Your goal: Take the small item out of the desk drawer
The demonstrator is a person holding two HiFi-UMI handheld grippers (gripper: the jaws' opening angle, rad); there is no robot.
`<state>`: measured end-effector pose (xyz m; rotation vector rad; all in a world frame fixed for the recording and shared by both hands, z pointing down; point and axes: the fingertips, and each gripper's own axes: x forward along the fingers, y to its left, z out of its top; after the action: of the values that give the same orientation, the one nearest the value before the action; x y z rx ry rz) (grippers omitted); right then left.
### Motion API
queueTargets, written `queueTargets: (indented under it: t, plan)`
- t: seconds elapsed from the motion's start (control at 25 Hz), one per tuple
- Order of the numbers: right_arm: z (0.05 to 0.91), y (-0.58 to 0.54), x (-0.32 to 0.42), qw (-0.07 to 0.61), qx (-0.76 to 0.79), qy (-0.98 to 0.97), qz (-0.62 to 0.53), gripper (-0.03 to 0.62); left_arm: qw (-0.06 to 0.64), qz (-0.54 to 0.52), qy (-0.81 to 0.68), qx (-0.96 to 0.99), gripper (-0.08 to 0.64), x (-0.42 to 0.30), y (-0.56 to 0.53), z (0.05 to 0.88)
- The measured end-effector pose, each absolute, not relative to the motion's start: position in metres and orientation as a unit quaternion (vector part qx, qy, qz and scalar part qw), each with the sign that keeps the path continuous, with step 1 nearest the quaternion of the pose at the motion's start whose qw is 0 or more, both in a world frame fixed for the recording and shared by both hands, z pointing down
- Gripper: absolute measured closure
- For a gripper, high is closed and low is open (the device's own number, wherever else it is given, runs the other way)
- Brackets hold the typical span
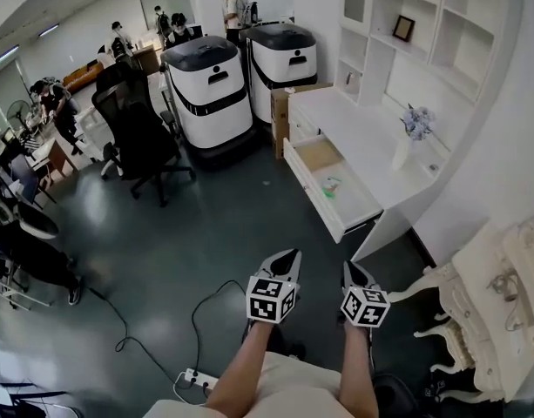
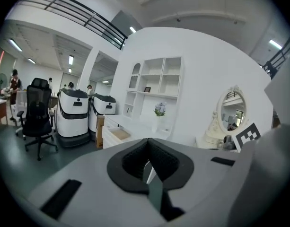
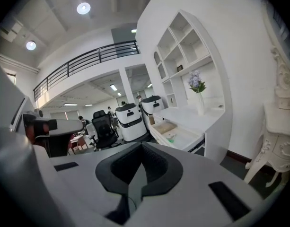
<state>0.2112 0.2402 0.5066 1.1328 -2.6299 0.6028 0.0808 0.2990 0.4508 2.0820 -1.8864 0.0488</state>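
The white desk (image 1: 362, 124) stands against the right wall with its drawer (image 1: 312, 194) pulled out. A small green-and-white item (image 1: 330, 186) lies in the drawer's white part, beside a brown-bottomed section. The right gripper view shows that item (image 3: 171, 137) in the open drawer (image 3: 185, 138) far ahead. Both grippers are held low over the floor, well short of the desk. My left gripper (image 1: 289, 256) and right gripper (image 1: 354, 271) are shut with nothing in them. Each gripper view shows its own jaws meeting: left gripper (image 2: 148, 167), right gripper (image 3: 135, 171).
Two big white-and-black machines (image 1: 212, 90) (image 1: 284, 59) and a cardboard box (image 1: 280, 116) stand beyond the desk. A black office chair (image 1: 143, 138) is at left. A vase of flowers (image 1: 410, 136) is on the desk. An ornate white table (image 1: 489, 307) is at right, a power strip (image 1: 197, 378) on the floor.
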Motion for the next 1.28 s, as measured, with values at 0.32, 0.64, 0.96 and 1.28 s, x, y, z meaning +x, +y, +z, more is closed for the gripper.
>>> queueTargets:
  t: [0.32, 0.64, 0.96, 1.28]
  plan:
    - [0.519, 0.249, 0.206, 0.103, 0.373, -0.894, 0.228, 0.569, 0.157, 0.018, -0.686, 0.711, 0.543, 0.056, 0.316, 0.455]
    - [0.526, 0.222, 0.203, 0.112, 0.383, -0.888, 0.228, 0.568, 0.137, 0.029, -0.682, 0.718, 0.543, 0.051, 0.282, 0.454]
    - [0.546, 0.172, 0.18, 0.123, 0.392, -0.879, 0.242, 0.569, 0.153, 0.024, -0.668, 0.728, 0.543, 0.026, 0.22, 0.464]
    - [0.557, 0.088, 0.153, 0.126, 0.421, -0.863, 0.25, 0.568, 0.163, 0.033, -0.655, 0.737, 0.543, -0.014, 0.125, 0.471]
